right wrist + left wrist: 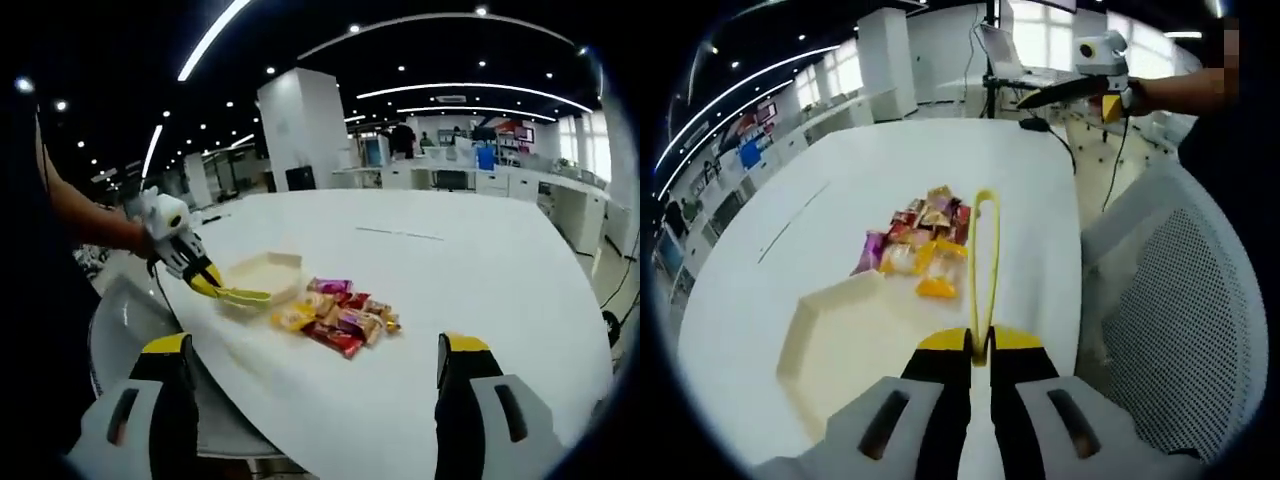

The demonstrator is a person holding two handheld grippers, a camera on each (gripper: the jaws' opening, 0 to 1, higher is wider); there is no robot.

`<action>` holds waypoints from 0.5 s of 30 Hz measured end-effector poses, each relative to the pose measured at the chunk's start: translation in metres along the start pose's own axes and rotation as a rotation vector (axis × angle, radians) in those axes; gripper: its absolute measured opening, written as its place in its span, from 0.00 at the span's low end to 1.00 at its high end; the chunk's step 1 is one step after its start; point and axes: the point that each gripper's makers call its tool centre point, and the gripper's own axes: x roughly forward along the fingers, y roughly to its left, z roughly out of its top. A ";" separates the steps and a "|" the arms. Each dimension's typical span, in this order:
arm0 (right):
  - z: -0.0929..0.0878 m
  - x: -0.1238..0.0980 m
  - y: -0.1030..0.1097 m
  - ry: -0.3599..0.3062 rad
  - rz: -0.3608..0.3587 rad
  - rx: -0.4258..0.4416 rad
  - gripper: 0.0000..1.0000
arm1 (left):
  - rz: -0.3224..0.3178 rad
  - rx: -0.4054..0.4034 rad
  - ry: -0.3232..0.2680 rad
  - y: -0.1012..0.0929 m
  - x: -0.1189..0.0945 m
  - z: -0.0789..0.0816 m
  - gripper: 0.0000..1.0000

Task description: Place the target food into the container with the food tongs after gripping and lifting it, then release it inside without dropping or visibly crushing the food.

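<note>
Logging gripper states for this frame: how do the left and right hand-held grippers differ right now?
The left hand-held gripper has its jaws shut on the yellow food tongs; the right hand-held gripper stands wide open and holds nothing. The left one reaches over the white table, tongs by the snack pile and container; the right sits back at the table edge. Both have black jaws with yellow tips.

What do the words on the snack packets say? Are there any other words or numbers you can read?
None can be read.
Snack packets: print on the wrappers is too small and blurred.
Coloured signs on the far wall: too blurred.
Container, yellow tongs, table: no text shows.
</note>
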 end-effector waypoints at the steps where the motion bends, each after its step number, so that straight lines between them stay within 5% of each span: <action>1: 0.007 0.000 0.001 -0.011 0.008 -0.009 0.98 | -0.002 0.000 -0.013 0.001 -0.003 0.005 0.00; 15: 0.099 0.017 0.064 -0.126 0.280 -0.082 0.76 | -0.068 0.053 -0.227 0.007 -0.074 0.116 0.00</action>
